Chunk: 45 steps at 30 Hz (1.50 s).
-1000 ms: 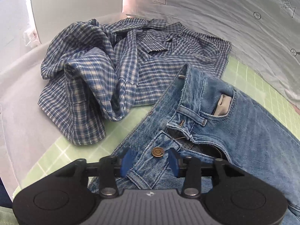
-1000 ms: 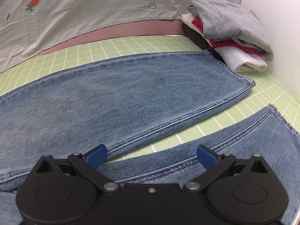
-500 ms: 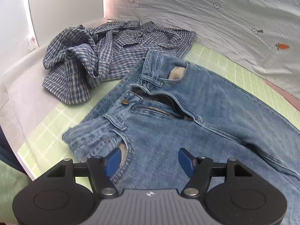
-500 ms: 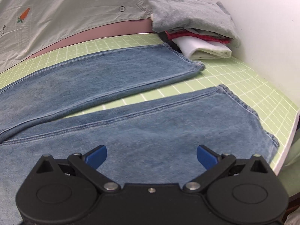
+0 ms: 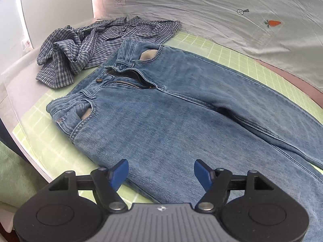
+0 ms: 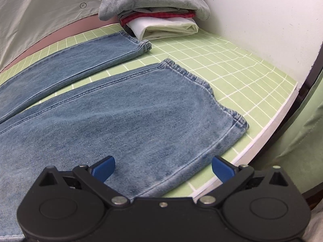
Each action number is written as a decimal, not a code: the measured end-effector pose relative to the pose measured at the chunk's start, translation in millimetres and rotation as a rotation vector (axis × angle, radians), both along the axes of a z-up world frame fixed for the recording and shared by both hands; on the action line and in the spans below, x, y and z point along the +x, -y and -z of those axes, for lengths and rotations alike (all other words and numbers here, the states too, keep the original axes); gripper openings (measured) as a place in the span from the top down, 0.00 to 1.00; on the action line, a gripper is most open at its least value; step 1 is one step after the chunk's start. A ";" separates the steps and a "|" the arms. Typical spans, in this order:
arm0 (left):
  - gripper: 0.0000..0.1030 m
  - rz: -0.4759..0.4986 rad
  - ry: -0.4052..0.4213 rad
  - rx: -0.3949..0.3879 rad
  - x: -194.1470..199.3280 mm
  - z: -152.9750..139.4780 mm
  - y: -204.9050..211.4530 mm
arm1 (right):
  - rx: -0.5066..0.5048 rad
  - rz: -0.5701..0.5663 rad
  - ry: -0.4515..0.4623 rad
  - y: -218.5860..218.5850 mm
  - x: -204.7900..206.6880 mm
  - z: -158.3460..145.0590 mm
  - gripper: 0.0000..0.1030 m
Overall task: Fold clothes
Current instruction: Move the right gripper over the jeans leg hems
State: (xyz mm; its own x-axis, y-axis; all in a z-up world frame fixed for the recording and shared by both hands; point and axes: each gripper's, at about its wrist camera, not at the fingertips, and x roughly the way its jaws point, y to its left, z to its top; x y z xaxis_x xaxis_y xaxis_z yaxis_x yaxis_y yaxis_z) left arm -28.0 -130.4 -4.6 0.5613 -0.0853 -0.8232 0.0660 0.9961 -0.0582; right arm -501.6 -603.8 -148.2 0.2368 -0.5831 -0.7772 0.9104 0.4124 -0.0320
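A pair of blue jeans (image 5: pixel 171 109) lies flat, front up, on the green grid mat (image 5: pixel 228 56), zip open, waistband towards the left. In the left wrist view my left gripper (image 5: pixel 161 172) hovers over the near hip and thigh; its jaws are opening and nothing is between the blue pads. The right wrist view shows both legs (image 6: pixel 125 125) stretched out with their hems to the right. My right gripper (image 6: pixel 163 168) stands wide open above the near leg's lower edge, holding nothing.
A crumpled blue checked shirt (image 5: pixel 90 46) lies beyond the waistband. A stack of folded clothes (image 6: pixel 155 10), grey on top, sits at the far right corner against a white wall. The table's front edge (image 6: pixel 260 139) runs close by. A grey printed sheet (image 5: pixel 222 10) hangs behind.
Both grippers have drawn back towards the table's near edge, so more of the jeans shows. The left jaws have widened from around the waistband button to over the thigh. The jeans lie still.
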 end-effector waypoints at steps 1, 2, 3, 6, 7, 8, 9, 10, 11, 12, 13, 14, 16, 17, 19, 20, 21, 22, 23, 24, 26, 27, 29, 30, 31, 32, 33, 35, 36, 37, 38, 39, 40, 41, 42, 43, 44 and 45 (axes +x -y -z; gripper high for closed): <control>0.29 0.000 0.002 0.003 -3.3 -0.1 4.3 | 0.007 -0.006 0.004 1.8 -2.9 1.9 0.00; 0.29 -0.001 0.004 0.005 -6.9 -0.3 7.9 | 0.014 -0.015 0.013 3.3 -5.2 3.5 0.00; 0.29 -0.003 0.005 0.007 -10.5 -0.3 11.4 | 0.021 -0.028 0.026 4.5 -6.6 4.6 0.00; 0.29 -0.014 0.005 0.011 -20.8 0.8 21.4 | 0.034 -0.075 0.048 6.7 -7.0 5.7 0.00; 0.29 -0.019 0.005 0.011 -24.2 1.5 23.7 | 0.036 -0.086 0.052 7.4 -6.8 5.6 0.00; 0.29 -0.026 0.003 0.009 -27.5 2.2 25.5 | 0.041 -0.095 0.059 8.1 -6.9 4.9 0.00; 0.29 -0.033 0.000 0.006 -30.4 2.8 27.1 | 0.050 -0.099 0.073 9.3 -7.8 3.8 0.00; 0.29 -0.038 -0.004 0.000 -32.7 3.3 28.0 | 0.062 -0.098 0.089 10.2 -9.1 2.7 0.00; 0.29 -0.043 -0.008 -0.005 -34.7 3.7 28.6 | 0.077 -0.093 0.109 11.4 -11.2 1.4 0.00; 0.29 -0.048 -0.012 -0.008 -36.4 3.7 29.3 | 0.097 -0.090 0.134 12.0 -13.5 -0.1 0.00; 0.28 -0.051 -0.015 -0.010 -37.7 3.7 30.0 | 0.119 -0.091 0.161 11.4 -15.6 -1.6 0.00; 0.28 -0.053 -0.017 -0.009 -38.2 3.8 30.2 | 0.139 -0.091 0.188 9.9 -17.6 -2.9 0.00; 0.28 -0.057 -0.023 -0.006 -38.0 4.6 28.6 | 0.180 -0.092 0.240 6.5 -21.1 -4.9 0.00; 0.28 -0.063 -0.026 -0.008 -37.0 5.3 26.7 | 0.202 -0.093 0.266 5.6 -22.1 -5.6 0.00; 0.28 -0.076 -0.034 -0.014 -34.9 6.8 22.5 | 0.252 -0.094 0.321 5.2 -23.3 -6.3 0.00; 0.28 -0.087 -0.039 -0.023 -33.3 7.8 19.9 | 0.278 -0.094 0.349 5.1 -23.9 -6.6 0.00; 0.28 -0.097 -0.046 -0.033 -31.3 9.2 17.0 | 0.305 -0.094 0.378 5.3 -24.1 -6.6 0.00; 0.28 -0.106 -0.055 -0.041 -29.1 11.0 13.6 | 0.331 -0.092 0.405 6.0 -24.4 -6.2 0.00; 0.28 -0.116 -0.064 -0.049 -26.8 12.9 10.3 | 0.355 -0.083 0.432 7.1 -25.4 -5.6 0.00; 0.28 -0.125 -0.073 -0.057 -24.5 14.7 6.9 | 0.381 -0.070 0.462 8.4 -26.6 -4.9 0.00; 0.28 -0.144 -0.091 -0.072 -19.9 18.3 0.2 | 0.430 -0.039 0.521 11.1 -29.2 -3.1 0.00; 0.28 -0.153 -0.100 -0.081 -17.8 20.0 -3.7 | 0.456 -0.012 0.556 12.6 -30.6 -1.4 0.00; 0.28 -0.172 -0.121 -0.103 -12.9 22.8 -12.8 | 0.523 0.052 0.646 15.0 -34.0 3.8 0.00; 0.28 -0.182 -0.131 -0.114 -9.9 24.3 -17.1 | 0.558 0.088 0.693 15.7 -35.6 6.8 0.00; 0.27 -0.190 -0.140 -0.125 -6.7 25.5 -21.2 | 0.586 0.118 0.731 15.0 -35.8 9.5 0.00; 0.27 -0.199 -0.149 -0.136 -3.2 26.9 -25.6 | 0.609 0.144 0.761 13.3 -35.0 12.0 0.00; 0.27 -0.206 -0.159 -0.147 0.3 28.3 -30.1 | 0.619 0.162 0.776 11.0 -33.0 13.0 0.00; 0.27 -0.217 -0.174 -0.161 6.9 31.0 -37.4 | 0.611 0.170 0.761 6.4 -25.0 10.7 0.00; 0.27 -0.224 -0.181 -0.165 10.2 32.1 -40.6 | 0.608 0.173 0.752 4.7 -20.7 9.6 0.00; 0.27 -0.231 -0.187 -0.168 13.6 33.2 -44.1 | 0.608 0.173 0.746 2.8 -16.4 9.0 0.00; 0.27 -0.239 -0.192 -0.171 16.9 34.1 -48.3 | 0.610 0.174 0.742 0.6 -12.1 8.4 0.00; 0.27 -0.247 -0.196 -0.173 19.5 34.7 -52.6 | 0.612 0.174 0.738 -1.5 -7.8 7.9 0.00; 0.27 -0.259 -0.200 -0.176 22.6 35.4 -57.3 | 0.614 0.174 0.735 -3.6 -3.5 7.3 0.00; 0.27 -0.272 -0.204 -0.178 25.5 36.3 -62.3 | 0.615 0.175 0.731 -5.7 0.3 6.7 0.00; 0.27 -0.286 -0.207 -0.180 28.4 37.2 -67.6 | 0.616 0.176 0.729 -7.7 3.9 6.2 0.00; 0.27 -0.302 -0.211 -0.181 31.4 38.4 -73.4 | 0.613 0.180 0.725 -9.7 7.1 5.5 0.00; 0.27 -0.319 -0.216 -0.183 34.5 39.7 -79.2 | 0.608 0.186 0.720 -11.1 9.6 4.6 0.00; 0.27 -0.337 -0.219 -0.186 37.8 41.1 -85.0 | 0.602 0.192 0.716 -12.0 12.0 3.4 0.00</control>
